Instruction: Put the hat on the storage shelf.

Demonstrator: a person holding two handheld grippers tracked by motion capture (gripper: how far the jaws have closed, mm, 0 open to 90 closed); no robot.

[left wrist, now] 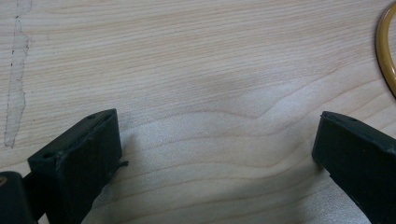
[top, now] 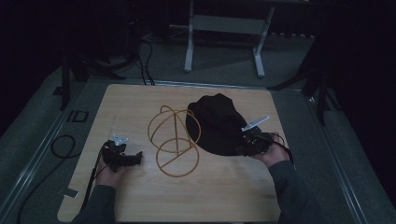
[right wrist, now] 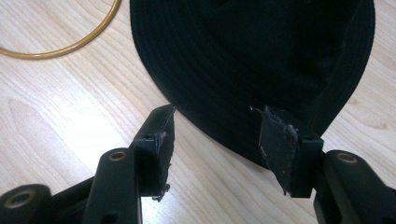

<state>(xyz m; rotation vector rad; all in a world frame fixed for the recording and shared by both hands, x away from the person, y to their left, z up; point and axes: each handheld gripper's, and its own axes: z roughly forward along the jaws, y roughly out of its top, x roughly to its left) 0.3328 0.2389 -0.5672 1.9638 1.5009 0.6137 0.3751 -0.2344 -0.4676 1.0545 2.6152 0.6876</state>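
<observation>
A black bucket hat (top: 217, 123) lies on the right half of the wooden table (top: 140, 200), its left side against a gold wire stand (top: 176, 130). My right gripper (top: 243, 147) is at the hat's near right brim. In the right gripper view its jaws (right wrist: 219, 128) stand apart astride the brim of the hat (right wrist: 252, 51), the pads not pressing it, with a gold wire arc (right wrist: 46, 55) at upper left. My left gripper (top: 137, 158) rests low at the table's left, open over bare wood (left wrist: 217, 140), with the gold wire (left wrist: 385, 51) at the right edge.
A black cable (top: 60, 144) loops on the floor left of the table. A white frame on two legs (top: 224, 23) stands behind the table. Dark stand legs (top: 322, 93) rise at the back right. Bare wood stretches along the table's near edge.
</observation>
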